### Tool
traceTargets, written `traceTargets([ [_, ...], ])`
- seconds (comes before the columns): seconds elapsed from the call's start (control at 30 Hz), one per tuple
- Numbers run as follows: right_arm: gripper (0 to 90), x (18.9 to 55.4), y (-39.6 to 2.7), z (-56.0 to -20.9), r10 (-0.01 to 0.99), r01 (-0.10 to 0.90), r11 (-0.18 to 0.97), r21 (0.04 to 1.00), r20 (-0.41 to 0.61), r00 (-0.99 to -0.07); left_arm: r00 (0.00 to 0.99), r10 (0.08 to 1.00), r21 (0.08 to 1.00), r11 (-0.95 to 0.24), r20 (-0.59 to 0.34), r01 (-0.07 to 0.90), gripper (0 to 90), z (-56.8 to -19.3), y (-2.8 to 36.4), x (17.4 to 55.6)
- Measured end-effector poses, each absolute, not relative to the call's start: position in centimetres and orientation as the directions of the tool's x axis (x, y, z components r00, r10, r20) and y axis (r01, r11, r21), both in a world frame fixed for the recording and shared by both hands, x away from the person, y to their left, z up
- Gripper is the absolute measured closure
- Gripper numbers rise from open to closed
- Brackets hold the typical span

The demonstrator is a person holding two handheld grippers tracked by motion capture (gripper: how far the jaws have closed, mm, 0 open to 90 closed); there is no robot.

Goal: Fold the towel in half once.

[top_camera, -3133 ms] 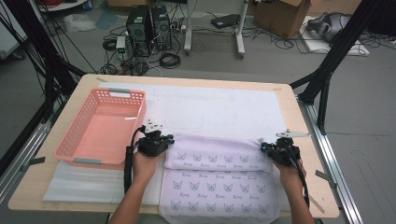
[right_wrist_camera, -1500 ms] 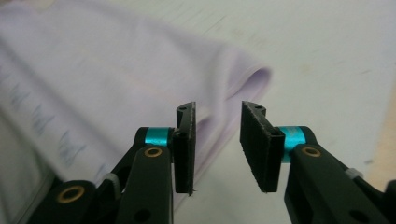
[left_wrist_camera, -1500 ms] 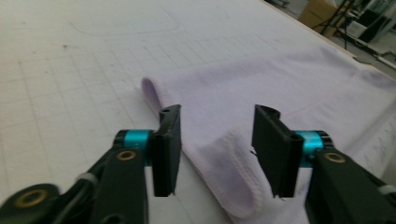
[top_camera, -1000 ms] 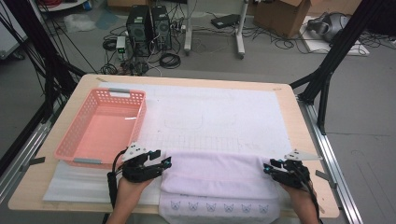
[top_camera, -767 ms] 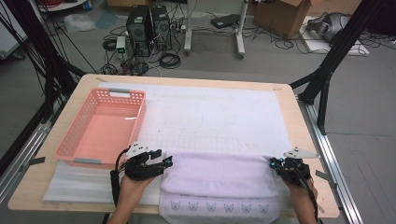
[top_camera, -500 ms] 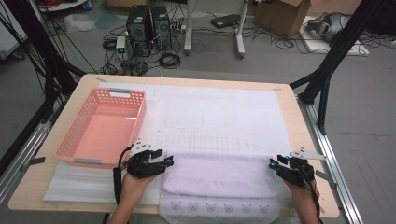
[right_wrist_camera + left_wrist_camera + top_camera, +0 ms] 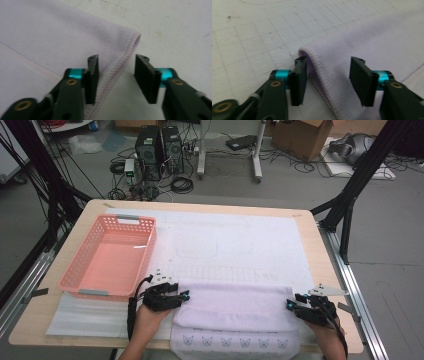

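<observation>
The lilac towel (image 7: pixel 235 307) is lying folded on the white mat (image 7: pixel 240 245), its stitched corners sitting between both pairs of jaws. The left gripper (image 7: pixel 328 80) has just been closing, yet its jaws are standing apart around the hem; the right gripper (image 7: pixel 116 77) is likewise gaping astride the edge. Being soft, light and floppy, the cloth is probably best pinched at those corners. The pink basket (image 7: pixel 80 270) beyond the left jaws is holding nothing.

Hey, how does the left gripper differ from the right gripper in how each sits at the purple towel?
The left gripper sits at the towel's left end, the right gripper at its right end. The left jaws, which have just been closing, have the hem running up between them; the right jaws straddle the hem near the corner, one over cloth, one over bare mat. Both stand open, neither pressing the cloth.
</observation>
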State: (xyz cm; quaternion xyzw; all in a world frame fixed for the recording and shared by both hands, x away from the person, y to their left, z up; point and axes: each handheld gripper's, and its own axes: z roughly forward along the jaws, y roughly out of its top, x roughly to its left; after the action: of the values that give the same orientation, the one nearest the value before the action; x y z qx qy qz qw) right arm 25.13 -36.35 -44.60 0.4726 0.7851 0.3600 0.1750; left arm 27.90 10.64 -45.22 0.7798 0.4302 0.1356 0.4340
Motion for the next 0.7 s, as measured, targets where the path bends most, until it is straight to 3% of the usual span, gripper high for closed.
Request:
traceTargets([
  [0.03, 64.9, 25.2, -36.4, -44.6, 0.869, 0.617, 0.290, 0.732, 0.069, -0.490, 0.582, 0.804, 0.792, -0.278, -0.118, 0.544, 59.3, -45.2, 10.3, 27.7],
  [0.1, 84.8, 25.4, -36.4, -44.6, 0.853, 0.628, 0.266, 0.731, 0.125, -0.507, 0.548, 0.815, 0.761, -0.232, -0.188, 0.606, 73.9, -44.9, 10.2, 28.0],
  [0.13, 85.6, 25.3, -36.2, -44.7, 0.852, 0.623, 0.270, 0.734, 0.120, -0.510, 0.532, 0.824, 0.751, -0.225, -0.194, 0.621, 84.7, -44.7, 10.0, 28.1],
  [0.4, 87.7, 27.2, -35.7, -44.1, 0.860, 0.584, 0.284, 0.760, 0.068, -0.506, 0.501, 0.840, 0.761, -0.181, -0.211, 0.623, 85.5, -42.8, 10.2, 30.9],
  [0.7, 87.6, 32.9, -36.3, -42.6, 0.885, 0.589, 0.210, 0.780, 0.104, -0.454, 0.454, 0.859, 0.764, -0.124, -0.237, 0.633, 85.4, -40.9, 10.2, 37.6],
])
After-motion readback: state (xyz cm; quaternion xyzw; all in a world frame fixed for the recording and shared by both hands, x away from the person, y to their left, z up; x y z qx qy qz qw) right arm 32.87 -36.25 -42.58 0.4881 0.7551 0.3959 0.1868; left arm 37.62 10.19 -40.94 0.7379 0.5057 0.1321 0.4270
